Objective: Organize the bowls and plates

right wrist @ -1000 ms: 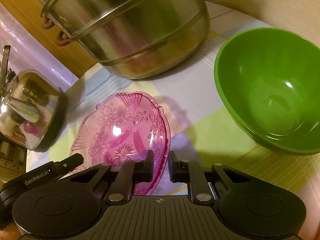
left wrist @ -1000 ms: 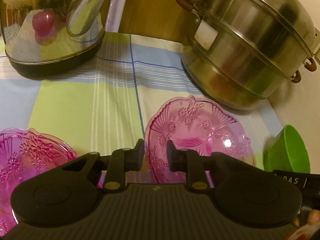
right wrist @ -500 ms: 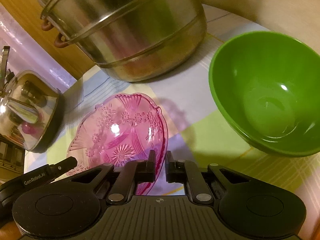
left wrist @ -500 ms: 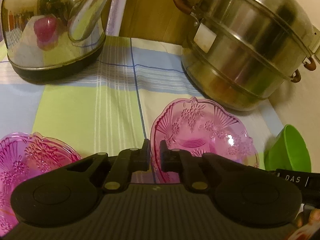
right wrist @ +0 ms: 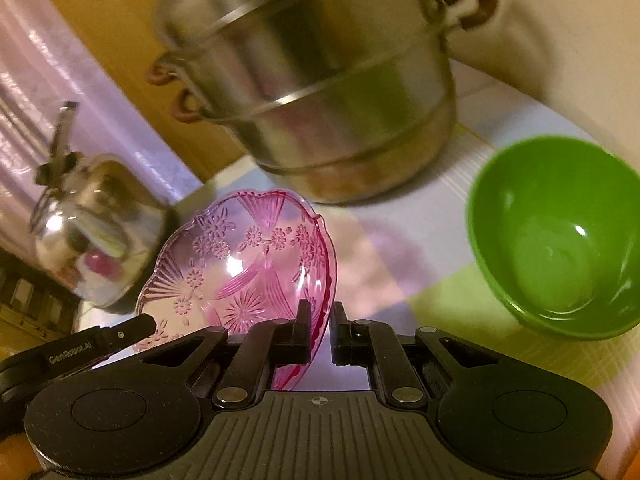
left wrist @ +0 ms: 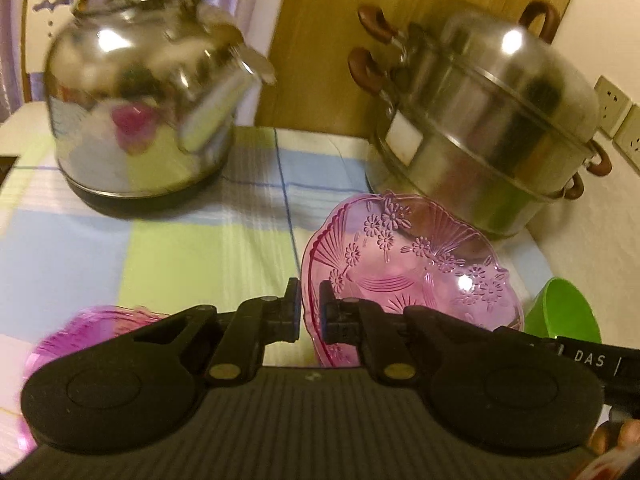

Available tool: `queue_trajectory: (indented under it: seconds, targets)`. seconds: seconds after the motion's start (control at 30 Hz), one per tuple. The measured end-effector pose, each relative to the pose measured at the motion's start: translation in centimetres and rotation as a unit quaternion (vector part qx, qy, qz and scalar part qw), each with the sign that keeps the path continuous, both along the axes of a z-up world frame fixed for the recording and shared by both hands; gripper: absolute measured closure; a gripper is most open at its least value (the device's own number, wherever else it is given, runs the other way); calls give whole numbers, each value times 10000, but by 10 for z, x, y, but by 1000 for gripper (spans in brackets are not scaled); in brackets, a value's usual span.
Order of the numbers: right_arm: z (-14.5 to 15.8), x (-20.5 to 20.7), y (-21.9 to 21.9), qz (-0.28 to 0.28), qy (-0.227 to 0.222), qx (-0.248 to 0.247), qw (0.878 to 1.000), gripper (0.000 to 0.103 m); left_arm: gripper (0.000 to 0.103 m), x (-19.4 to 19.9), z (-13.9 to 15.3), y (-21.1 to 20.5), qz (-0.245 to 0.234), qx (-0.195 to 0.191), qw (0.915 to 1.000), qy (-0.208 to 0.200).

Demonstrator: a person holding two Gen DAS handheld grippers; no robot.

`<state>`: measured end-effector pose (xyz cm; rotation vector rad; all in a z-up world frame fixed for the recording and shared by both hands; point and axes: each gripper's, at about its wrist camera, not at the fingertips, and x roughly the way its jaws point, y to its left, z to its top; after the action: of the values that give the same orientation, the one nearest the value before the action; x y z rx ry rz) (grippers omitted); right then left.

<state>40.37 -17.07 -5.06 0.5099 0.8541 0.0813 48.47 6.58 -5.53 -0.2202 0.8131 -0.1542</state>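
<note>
Both sets of jaws are pinched on the pink glass plate (left wrist: pixel 416 264): the left gripper (left wrist: pixel 310 306) on its left rim, the right gripper (right wrist: pixel 320 332) on its right, lifted and tilted over the counter (left wrist: pixel 192 248). The green bowl (right wrist: pixel 556 236) lies right, the second pink plate (left wrist: pixel 92 328) left.

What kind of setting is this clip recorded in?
Most likely a home kitchen or dining table: a steel kettle and stacked steamer pot stand on a checked tablecloth, with wall sockets behind.
</note>
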Motion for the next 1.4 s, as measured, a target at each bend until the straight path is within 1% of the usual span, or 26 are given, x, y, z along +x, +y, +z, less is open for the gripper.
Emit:
queue_trajectory:
  seconds: [0.17, 0.27, 0.37, 0.47, 0.57, 0.67, 0.83, 0.97, 1.13, 1.4]
  targets:
    - [22, -13, 17, 228, -148, 116, 9996, 94, 96, -24, 29, 22, 154, 123, 9997, -119]
    - [33, -23, 33, 388, -203, 156, 9989, 94, 96, -45, 45, 41, 300, 172, 9992, -189]
    - [42, -35, 50, 591, -258, 175, 9978, 94, 96, -70, 49, 60, 497, 238, 9983, -197]
    - [47, -46, 73, 866, -280, 108, 9958, 94, 96, -92, 42, 82, 718, 214, 9972, -74]
    - [42, -51, 96, 1154, -251, 71, 9930, 94, 96, -105, 29, 105, 923, 165, 9955, 121]
    - [31, -53, 114, 1407, -187, 39, 9899, 94, 96, -115, 17, 121, 1094, 217, 9935, 245]
    - [11, -48, 142, 1731, -23, -54, 9849, 94, 96, -117, -2, 142, 1292, 185, 9906, 406]
    - [0, -43, 154, 1846, 22, -143, 9827, 94, 96, -114, -11, 145, 1345, 195, 9895, 484]
    - [-12, -37, 159, 1916, 129, -142, 9813, 94, 96, -112, -17, 150, 1378, 210, 9889, 522]
    - [-16, -37, 161, 1968, 155, -230, 9801, 94, 96, -108, -19, 149, 1380, 268, 9887, 526]
